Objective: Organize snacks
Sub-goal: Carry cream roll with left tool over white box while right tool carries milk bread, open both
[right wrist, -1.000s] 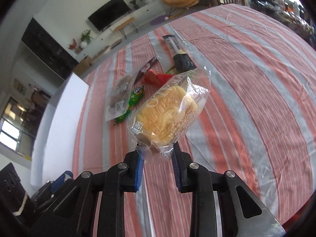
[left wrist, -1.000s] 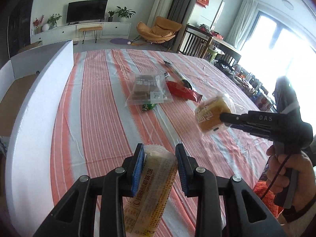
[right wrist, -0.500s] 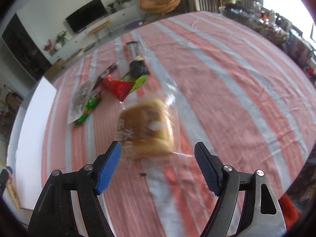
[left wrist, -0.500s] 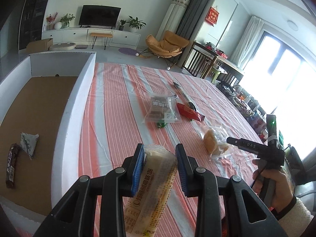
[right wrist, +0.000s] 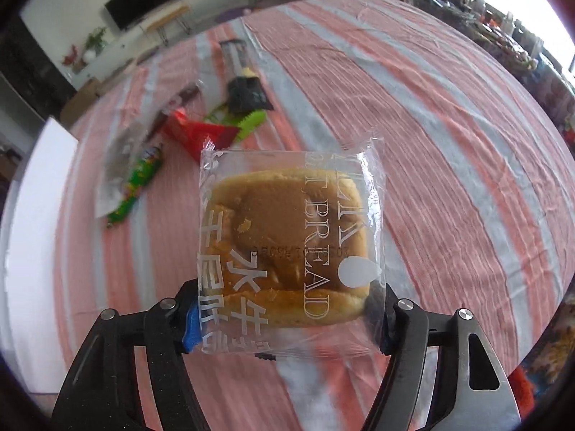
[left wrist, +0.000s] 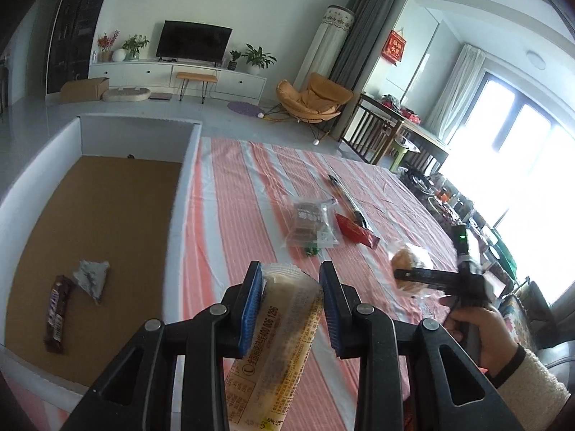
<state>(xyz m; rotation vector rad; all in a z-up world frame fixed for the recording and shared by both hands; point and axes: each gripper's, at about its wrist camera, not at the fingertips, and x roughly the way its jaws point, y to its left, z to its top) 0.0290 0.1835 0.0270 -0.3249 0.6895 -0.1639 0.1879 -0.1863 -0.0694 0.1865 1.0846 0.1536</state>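
My left gripper (left wrist: 291,280) is shut on a long beige wrapped snack (left wrist: 284,341) and holds it above the striped tablecloth (left wrist: 230,237), beside the white box (left wrist: 187,194). My right gripper (right wrist: 287,323) points steeply down at the table. A clear packet of bread (right wrist: 287,248) lies flat between its wide jaws, which are closing with the blue pads (right wrist: 190,327) against the wrapper's two sides. In the left wrist view the same bread (left wrist: 409,260) sits at the tip of the right gripper (left wrist: 406,273), held by a person's hand (left wrist: 474,327).
The box has a brown floor with a chocolate bar (left wrist: 55,309) and a small silver packet (left wrist: 91,274) in it. On the cloth lie a clear bag of brown cakes (left wrist: 311,224), a red packet (right wrist: 196,133), a green candy (right wrist: 142,179) and a dark long packet (right wrist: 248,95).
The left gripper rose and swung left, so the box's inside came into view. The right gripper let the bread go, its jaws sprang wide, and they now close on the packet lying flat.
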